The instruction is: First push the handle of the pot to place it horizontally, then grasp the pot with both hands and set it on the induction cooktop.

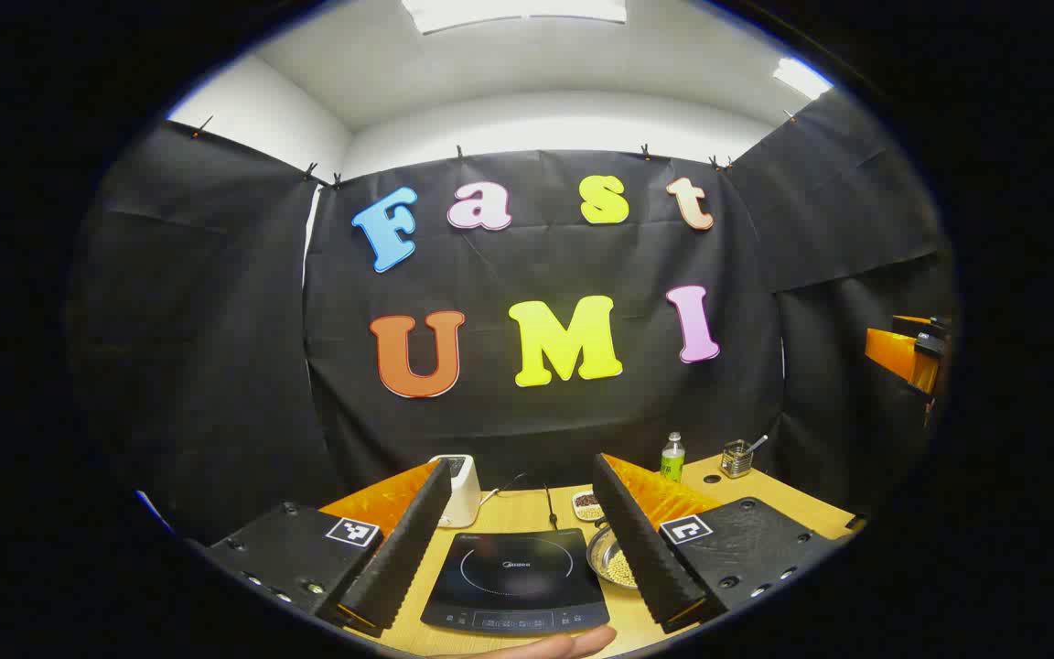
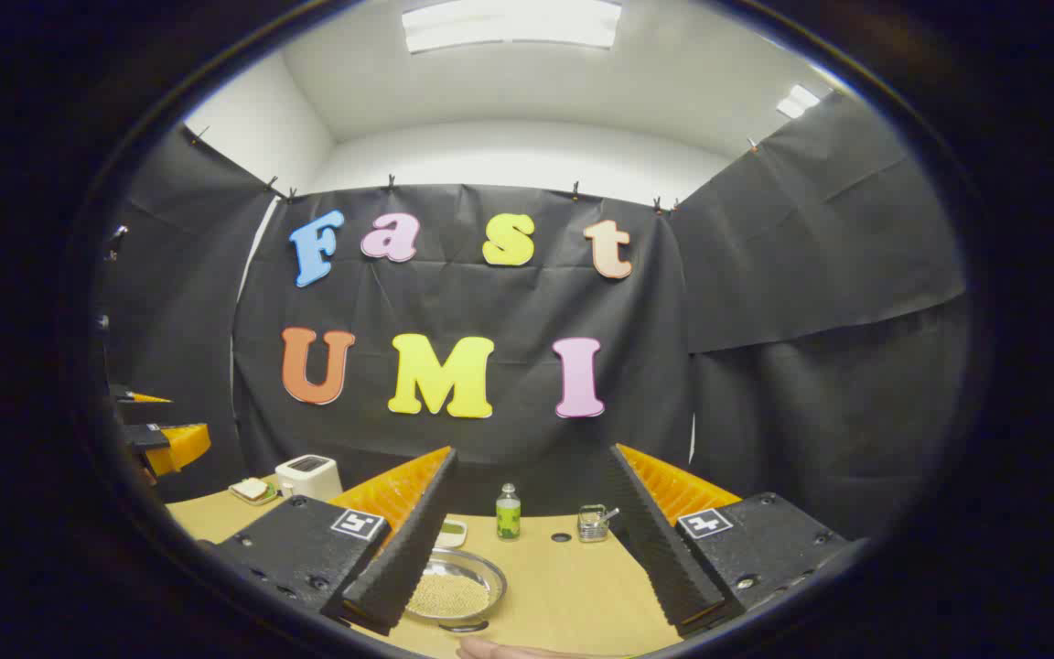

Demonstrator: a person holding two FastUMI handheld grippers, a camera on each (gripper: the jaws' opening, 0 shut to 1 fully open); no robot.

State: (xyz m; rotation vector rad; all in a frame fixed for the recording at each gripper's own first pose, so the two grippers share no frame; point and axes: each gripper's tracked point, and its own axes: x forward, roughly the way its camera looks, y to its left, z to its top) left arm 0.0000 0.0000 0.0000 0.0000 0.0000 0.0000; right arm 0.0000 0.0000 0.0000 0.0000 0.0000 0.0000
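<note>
The black induction cooktop (image 1: 516, 575) lies flat on the wooden table, straight ahead between the fingers of my left gripper (image 1: 520, 467), which stands open and holds nothing. Just right of the cooktop sits a shallow metal pot (image 1: 612, 560) holding pale grains, partly hidden behind my right-hand finger. In the right gripper view the same pot (image 2: 454, 591) lies low and left, half behind a finger, with a dark stub at its near rim. My right gripper (image 2: 532, 453) is open and holds nothing, above the table.
A white toaster (image 1: 459, 489), a small dish of beans (image 1: 586, 503), a green-labelled bottle (image 1: 672, 458) and a glass jar with a spoon (image 1: 737, 458) line the table's back. A plate with bread (image 2: 252, 490) lies far left. A hand (image 1: 545, 644) shows at the bottom.
</note>
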